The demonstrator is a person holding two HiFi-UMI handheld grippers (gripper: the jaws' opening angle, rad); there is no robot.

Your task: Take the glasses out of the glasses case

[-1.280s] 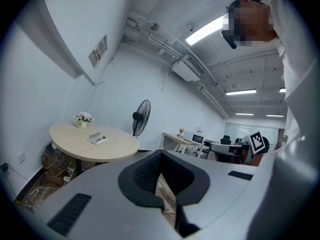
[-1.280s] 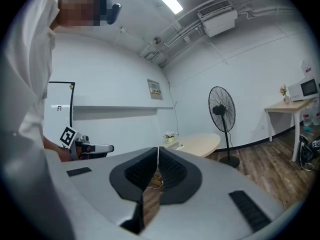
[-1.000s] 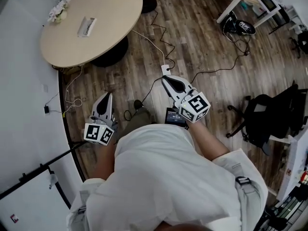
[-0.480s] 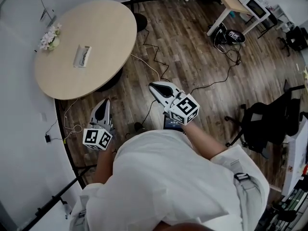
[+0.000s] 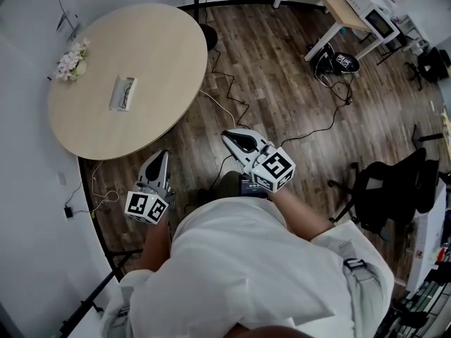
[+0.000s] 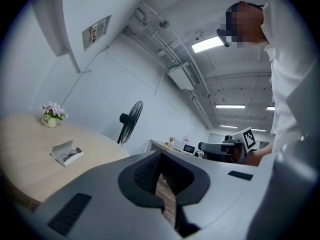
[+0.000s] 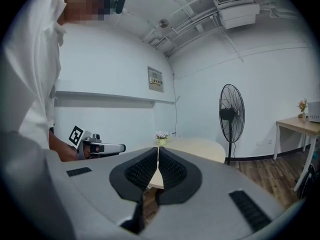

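Approach step, I'd say — left gripper (image 5: 162, 158) and right gripper (image 5: 230, 138) both pinched shut w/ nothing between them, well short of the open glasses case (image 5: 122, 93) on the round table (image 5: 163, 51) — next: get near, open up for the glasses (image 6: 71, 156) inside.

There are one round pale wooden table (image 5: 155, 55); one open white glasses case (image 6: 61, 146); one pair of thin-framed glasses (image 6: 69, 155); one pot of pale flowers (image 5: 69, 60); one black pedestal fan (image 7: 230, 115); one black office chair (image 5: 380, 185); two grey grippers: left gripper (image 5: 163, 154), right gripper (image 5: 227, 134).
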